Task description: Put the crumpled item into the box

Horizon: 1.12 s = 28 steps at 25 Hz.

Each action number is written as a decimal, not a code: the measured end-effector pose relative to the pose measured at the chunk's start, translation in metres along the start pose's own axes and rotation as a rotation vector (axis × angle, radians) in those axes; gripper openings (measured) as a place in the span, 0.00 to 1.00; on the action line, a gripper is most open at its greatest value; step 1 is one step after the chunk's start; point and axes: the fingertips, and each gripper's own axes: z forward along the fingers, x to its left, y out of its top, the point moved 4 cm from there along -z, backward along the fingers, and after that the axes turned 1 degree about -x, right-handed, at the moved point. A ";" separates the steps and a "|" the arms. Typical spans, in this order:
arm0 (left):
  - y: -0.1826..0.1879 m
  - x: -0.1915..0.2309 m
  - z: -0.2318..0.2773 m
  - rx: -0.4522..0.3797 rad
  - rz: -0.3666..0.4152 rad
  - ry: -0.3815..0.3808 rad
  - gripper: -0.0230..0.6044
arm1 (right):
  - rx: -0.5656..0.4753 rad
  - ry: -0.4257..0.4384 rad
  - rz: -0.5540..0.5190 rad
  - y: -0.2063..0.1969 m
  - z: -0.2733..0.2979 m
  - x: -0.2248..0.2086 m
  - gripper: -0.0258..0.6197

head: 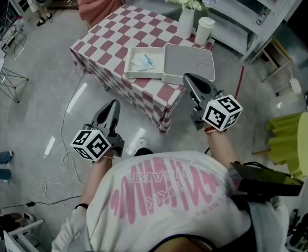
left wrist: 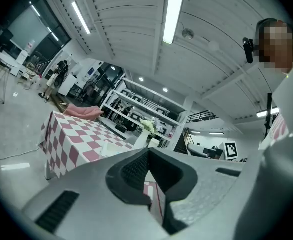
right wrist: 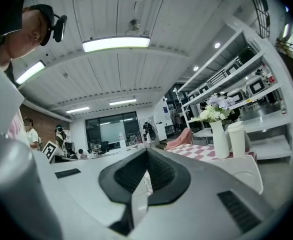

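A white and pale-blue crumpled item [head: 143, 62] lies inside the open grey box [head: 130, 70] on the checkered table [head: 101, 41]. The box's lid [head: 190, 62] lies flat beside it on the right. My left gripper [head: 113, 105] hangs over the floor in front of the table's near-left side, its jaws together and empty [left wrist: 148, 152]. My right gripper [head: 187, 78] is raised at the table's near corner, just in front of the lid. Its jaws are shut with nothing between them [right wrist: 147, 152].
A white vase of flowers [head: 186, 16] and a white lidded cup [head: 204, 30] stand at the table's far edge. Behind them run metal shelves [head: 259, 7]. A pink chair [head: 99, 1] is beyond the table, a yellow-green stool [head: 297, 140] at right, cables [head: 64, 164] on the floor.
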 end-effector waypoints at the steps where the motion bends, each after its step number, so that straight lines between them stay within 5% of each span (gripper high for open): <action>1: -0.004 -0.003 -0.002 0.003 -0.001 0.002 0.05 | 0.003 -0.005 -0.001 -0.002 -0.006 0.000 0.05; 28: -0.044 -0.038 -0.043 0.033 -0.005 0.044 0.05 | 0.087 -0.040 -0.014 -0.044 -0.063 0.002 0.05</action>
